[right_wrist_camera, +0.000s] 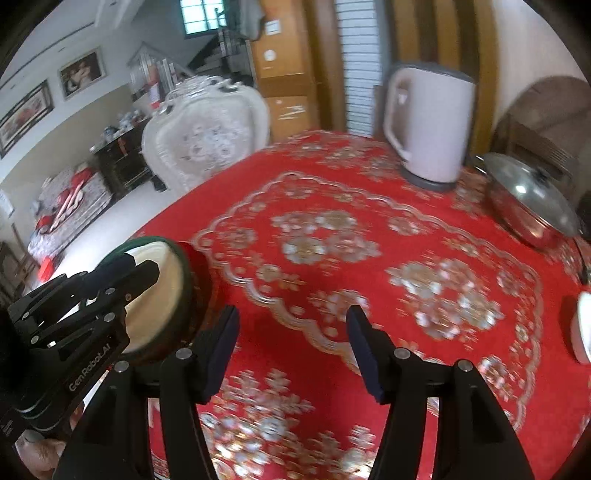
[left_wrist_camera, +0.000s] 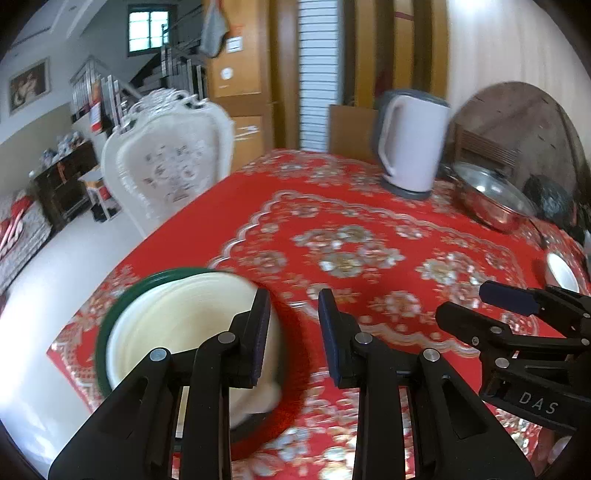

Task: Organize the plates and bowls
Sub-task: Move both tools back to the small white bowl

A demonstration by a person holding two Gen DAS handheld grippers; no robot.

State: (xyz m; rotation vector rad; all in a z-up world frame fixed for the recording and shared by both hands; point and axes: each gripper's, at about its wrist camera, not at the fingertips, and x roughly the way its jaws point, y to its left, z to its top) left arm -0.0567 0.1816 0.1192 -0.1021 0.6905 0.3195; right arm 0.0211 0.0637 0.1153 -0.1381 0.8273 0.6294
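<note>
Cream bowl (left_wrist_camera: 177, 325) in green-rimmed plate (left_wrist_camera: 110, 325), stacked left of kettle (left_wrist_camera: 410, 144); white bowl (left_wrist_camera: 561, 273) right, unstacked; left gripper (left_wrist_camera: 293, 332) and right gripper (right_wrist_camera: 291, 354) open, empty.

This is a lived-in home, a dining area open to a living room. A table under a red floral tablecloth (left_wrist_camera: 332, 206) fills the middle. At about one o'clock on it stands a white electric kettle (left_wrist_camera: 412, 144), and at two o'clock a steel pot with a glass lid (left_wrist_camera: 491, 199). An ornate white upholstered chair (left_wrist_camera: 166, 158) is drawn up at ten o'clock. Beyond it, at eleven o'clock, a staircase with railings (left_wrist_camera: 110, 85) climbs towards a small window (left_wrist_camera: 147, 29). Framed pictures (right_wrist_camera: 79, 72) hang on the wall at ten o'clock above a dark sideboard (left_wrist_camera: 62, 181) crowded with crockery. Wooden cabinets (left_wrist_camera: 240, 74) stand at twelve o'clock.
</note>
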